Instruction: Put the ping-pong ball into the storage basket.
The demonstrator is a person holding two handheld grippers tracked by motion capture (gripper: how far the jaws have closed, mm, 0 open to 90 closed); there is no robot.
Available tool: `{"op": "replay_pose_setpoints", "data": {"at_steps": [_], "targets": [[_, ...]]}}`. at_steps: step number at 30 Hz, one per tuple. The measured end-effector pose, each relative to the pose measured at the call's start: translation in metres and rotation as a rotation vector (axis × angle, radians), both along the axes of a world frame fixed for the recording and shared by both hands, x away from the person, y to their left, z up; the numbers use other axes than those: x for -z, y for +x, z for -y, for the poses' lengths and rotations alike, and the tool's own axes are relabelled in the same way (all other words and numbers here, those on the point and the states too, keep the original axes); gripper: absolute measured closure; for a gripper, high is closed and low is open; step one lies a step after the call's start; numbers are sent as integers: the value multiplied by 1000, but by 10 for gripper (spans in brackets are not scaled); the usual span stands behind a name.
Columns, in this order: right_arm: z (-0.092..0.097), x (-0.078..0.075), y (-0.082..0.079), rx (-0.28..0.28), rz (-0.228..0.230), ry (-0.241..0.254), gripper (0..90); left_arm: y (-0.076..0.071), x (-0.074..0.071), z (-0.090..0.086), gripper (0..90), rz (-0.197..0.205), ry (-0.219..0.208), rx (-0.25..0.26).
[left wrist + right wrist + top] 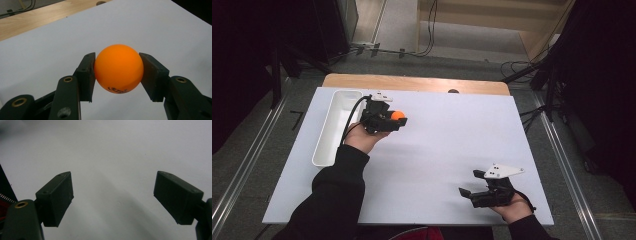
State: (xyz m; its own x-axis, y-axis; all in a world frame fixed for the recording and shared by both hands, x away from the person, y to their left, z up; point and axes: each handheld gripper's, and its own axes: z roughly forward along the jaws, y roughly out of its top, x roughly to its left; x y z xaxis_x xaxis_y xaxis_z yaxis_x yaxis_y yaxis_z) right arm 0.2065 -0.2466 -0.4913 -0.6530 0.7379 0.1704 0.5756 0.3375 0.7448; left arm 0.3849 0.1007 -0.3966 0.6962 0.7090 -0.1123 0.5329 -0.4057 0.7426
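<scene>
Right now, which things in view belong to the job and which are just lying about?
In the job:
- orange ball, clamped in the left gripper
- white tray beside it

Lying about:
- right gripper, fingers apart, nothing between them
- cables on the floor beyond the table

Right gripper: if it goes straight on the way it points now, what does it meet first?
Probably nothing: the right gripper, open, points along the bare white table sheet, and the way looks free.
</scene>
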Motion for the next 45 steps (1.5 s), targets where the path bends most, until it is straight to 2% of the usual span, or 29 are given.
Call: {"op": "replay_pose_setpoints", "data": {"at_steps": [10,13,19,45], "targets": [[0,0,0,0,-3,-4,147,4,-6,-14,501,-2,-3,-33],[0,0,0,1,-3,-3,147,5,-6,-17,501,0,13,-41],[0,0,0,0,-3,-4,147,6,-6,-21,501,-2,18,-55],[0,1,1,4,-4,-5,147,12,-16,-48,501,-16,3,-91]]}}
